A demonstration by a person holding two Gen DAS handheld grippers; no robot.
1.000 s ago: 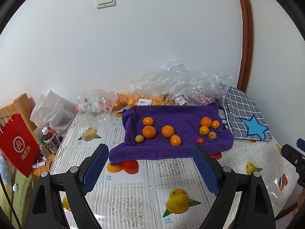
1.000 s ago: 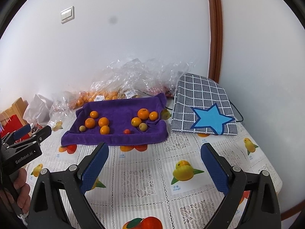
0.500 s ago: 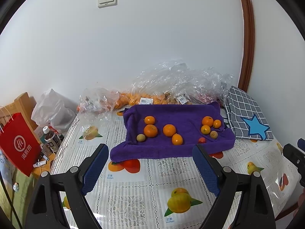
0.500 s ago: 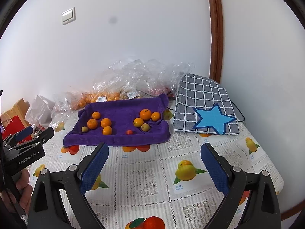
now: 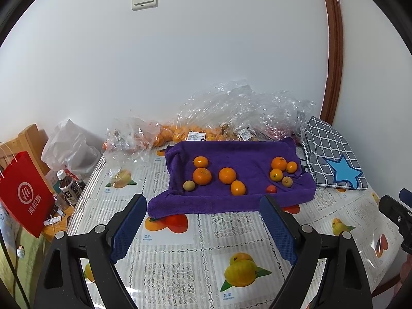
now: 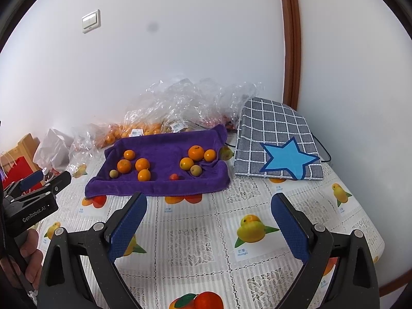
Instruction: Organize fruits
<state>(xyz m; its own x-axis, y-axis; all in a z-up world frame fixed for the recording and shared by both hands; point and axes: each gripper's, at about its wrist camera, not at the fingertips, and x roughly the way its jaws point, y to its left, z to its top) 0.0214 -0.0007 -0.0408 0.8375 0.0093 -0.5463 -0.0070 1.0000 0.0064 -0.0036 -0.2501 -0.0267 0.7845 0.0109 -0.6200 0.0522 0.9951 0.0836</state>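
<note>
A purple towel lies on the table near the wall. On it sit several oranges in two clusters, a left one and a right one. Two small greenish-brown fruits and a small red fruit lie among them. My left gripper is open and empty, short of the towel's near edge. My right gripper is open and empty too, over the tablecloth in front of the towel.
Clear plastic bags with more oranges pile against the wall. A grey checked cushion with a blue star lies right of the towel. A red paper bag, bottles and a white bag stand left of the table. The fruit-print tablecloth covers the table.
Both views have shifted only slightly; the towel sits a little higher in the picture than a second ago. Neither gripper has changed its opening and no fruit has moved.
</note>
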